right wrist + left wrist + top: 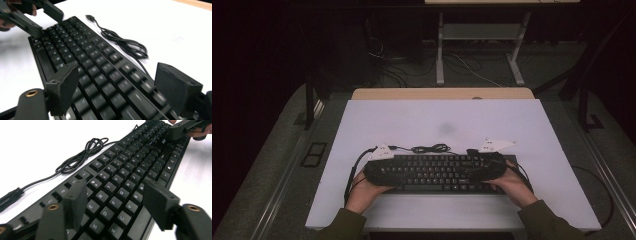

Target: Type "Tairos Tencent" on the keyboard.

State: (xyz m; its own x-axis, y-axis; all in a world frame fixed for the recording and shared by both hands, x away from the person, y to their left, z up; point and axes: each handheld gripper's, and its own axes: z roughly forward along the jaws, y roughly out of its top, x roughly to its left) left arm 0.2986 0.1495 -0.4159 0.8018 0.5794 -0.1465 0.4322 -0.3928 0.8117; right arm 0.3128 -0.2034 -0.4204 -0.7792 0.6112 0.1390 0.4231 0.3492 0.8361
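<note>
A black keyboard lies lengthwise near the front edge of the white tabletop. Its thin black cable is coiled just behind it. My left gripper hovers over the keyboard's left end, held in a hand. In the left gripper view the left gripper is open above the keys, beside the cable. My right gripper sits over the right end. In its own view the right gripper is open over the key rows, with the cable and its plug beyond.
Bare white surface stretches behind the keyboard, with a faint grey smudge. A wooden table edge shows at the back. Beyond it, on the dark floor, stand a white desk frame and loose cables.
</note>
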